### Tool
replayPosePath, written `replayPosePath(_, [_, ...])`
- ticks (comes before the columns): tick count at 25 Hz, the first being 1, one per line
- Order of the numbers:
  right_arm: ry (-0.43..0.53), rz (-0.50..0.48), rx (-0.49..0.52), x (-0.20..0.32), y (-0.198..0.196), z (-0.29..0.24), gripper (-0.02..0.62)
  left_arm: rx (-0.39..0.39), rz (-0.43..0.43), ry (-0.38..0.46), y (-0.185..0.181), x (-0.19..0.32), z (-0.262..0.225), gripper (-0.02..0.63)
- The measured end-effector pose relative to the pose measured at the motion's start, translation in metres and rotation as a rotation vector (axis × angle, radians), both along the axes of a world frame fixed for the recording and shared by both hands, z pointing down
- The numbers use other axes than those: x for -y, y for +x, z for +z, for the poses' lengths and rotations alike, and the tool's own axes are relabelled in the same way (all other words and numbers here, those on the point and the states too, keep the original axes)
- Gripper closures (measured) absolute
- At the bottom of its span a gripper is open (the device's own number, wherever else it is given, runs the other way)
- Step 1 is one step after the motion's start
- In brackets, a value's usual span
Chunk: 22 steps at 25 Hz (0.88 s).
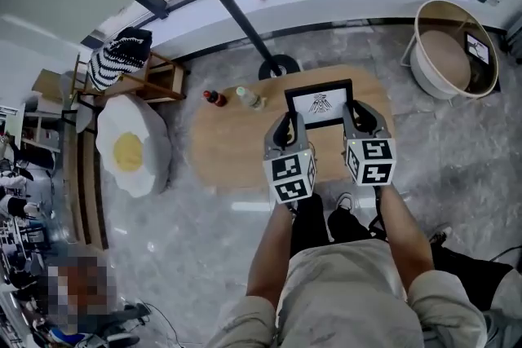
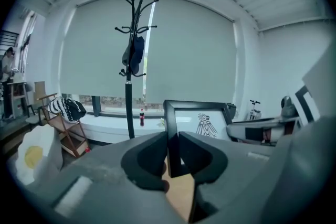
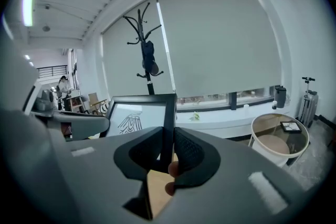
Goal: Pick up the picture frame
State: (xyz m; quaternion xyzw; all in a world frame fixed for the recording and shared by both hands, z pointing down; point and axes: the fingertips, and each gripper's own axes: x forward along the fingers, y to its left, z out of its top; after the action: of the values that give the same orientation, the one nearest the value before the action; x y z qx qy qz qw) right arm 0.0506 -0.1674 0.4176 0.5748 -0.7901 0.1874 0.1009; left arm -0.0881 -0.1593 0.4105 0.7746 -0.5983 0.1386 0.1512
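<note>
A black picture frame [image 1: 320, 103] with a white print of a bird figure hangs in the air above the oval wooden table [image 1: 236, 151]. My left gripper [image 1: 289, 129] is shut on the frame's left edge [image 2: 170, 128]. My right gripper [image 1: 353, 120] is shut on its right edge [image 3: 168, 123]. In both gripper views the dark pads press on the black border from either side. The frame [image 2: 202, 120] stands upright and faces me, well clear of the tabletop.
Two small bottles [image 1: 216, 99] [image 1: 250, 98] stand at the table's far left. A black coat stand [image 1: 277, 65] rises behind the table. A round basket-like side table [image 1: 453, 53] is at the right, a fried-egg cushion [image 1: 130, 147] and wooden chair [image 1: 155, 77] at the left.
</note>
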Motion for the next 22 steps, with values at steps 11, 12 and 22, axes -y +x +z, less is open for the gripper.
replayPosePath(11, [0.2, -0.088, 0.047, 0.005, -0.077, -0.13, 0.525, 0.001, -0.08, 0.239, -0.076, -0.01, -0.134, 0.526])
replayPosePath(12, [0.21, -0.091, 0.056, 0.005, -0.086, -0.14, 0.524, 0.002, -0.085, 0.255, -0.084, -0.012, -0.144, 0.526])
replayPosePath(22, [0.368, -0.121, 0.051, -0.012, -0.141, -0.228, 0.523, 0.003, -0.105, 0.412, -0.14, -0.031, -0.225, 0.528])
